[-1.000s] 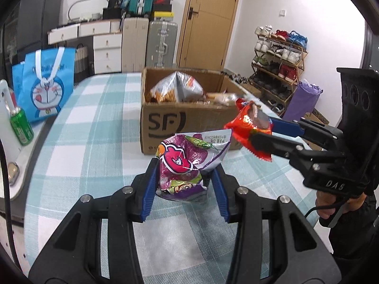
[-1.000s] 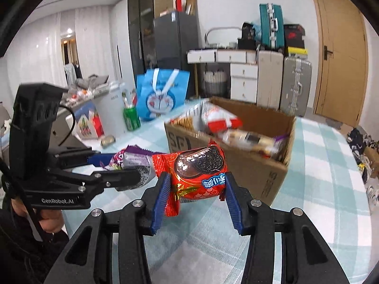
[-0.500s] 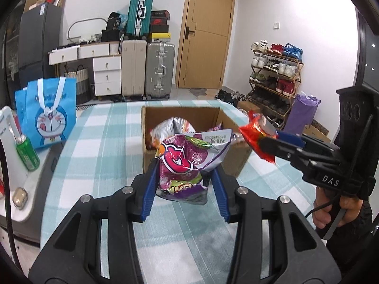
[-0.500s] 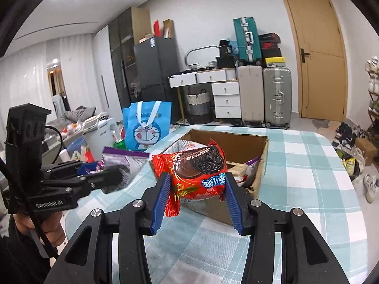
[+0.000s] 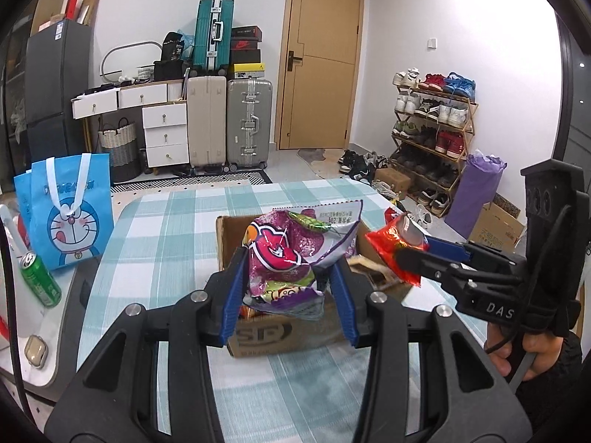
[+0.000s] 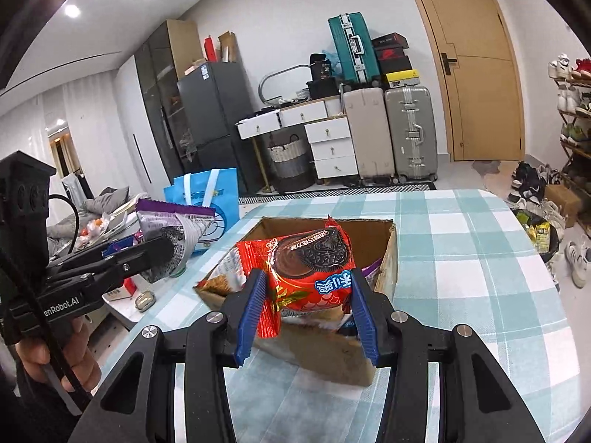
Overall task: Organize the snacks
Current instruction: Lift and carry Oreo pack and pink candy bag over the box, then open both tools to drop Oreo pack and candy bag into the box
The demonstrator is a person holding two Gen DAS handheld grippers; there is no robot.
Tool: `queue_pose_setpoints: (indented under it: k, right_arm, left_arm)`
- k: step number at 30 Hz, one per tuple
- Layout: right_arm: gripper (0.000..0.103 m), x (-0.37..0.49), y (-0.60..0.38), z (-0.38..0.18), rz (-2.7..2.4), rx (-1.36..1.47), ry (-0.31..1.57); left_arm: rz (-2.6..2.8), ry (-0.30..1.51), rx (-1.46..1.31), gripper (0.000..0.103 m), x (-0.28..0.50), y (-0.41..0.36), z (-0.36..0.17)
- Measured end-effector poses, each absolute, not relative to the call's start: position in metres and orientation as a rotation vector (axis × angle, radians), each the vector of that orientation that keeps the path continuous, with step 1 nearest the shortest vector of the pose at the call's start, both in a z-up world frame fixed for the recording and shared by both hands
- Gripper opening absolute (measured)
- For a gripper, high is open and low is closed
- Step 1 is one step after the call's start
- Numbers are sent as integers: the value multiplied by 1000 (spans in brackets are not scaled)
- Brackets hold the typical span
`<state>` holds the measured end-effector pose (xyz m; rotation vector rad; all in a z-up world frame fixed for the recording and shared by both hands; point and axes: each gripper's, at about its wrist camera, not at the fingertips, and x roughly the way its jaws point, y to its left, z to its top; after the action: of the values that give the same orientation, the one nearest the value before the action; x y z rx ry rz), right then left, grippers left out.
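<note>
Step, depositing: my left gripper (image 5: 290,277) clamps purple packet (image 5: 291,258), right gripper (image 6: 304,302) clamps red biscuit pack (image 6: 308,269), both above cardboard box (image 6: 384,258); next, lower and release inside.

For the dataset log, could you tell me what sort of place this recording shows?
Most likely a lived-in home, perhaps an entryway or dining area: a shoe rack full of shoes, suitcases by the door, and a fridge.

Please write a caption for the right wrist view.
Right gripper holding a red cookie packet above an open cardboard box on a checked tablecloth.
</note>
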<state>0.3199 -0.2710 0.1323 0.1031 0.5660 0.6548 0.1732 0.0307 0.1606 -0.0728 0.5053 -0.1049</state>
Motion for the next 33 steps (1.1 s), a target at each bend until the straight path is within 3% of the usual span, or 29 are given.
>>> queue_pose_setpoints:
  k: [31, 33]
  right_arm:
    - [46, 388, -241, 113, 682, 101, 683]
    - [49, 386, -241, 113, 678, 83, 684]
  left_arm:
    - [-84, 625, -74, 41, 285, 42, 127]
    - [-76, 625, -55, 51, 287, 39, 126]
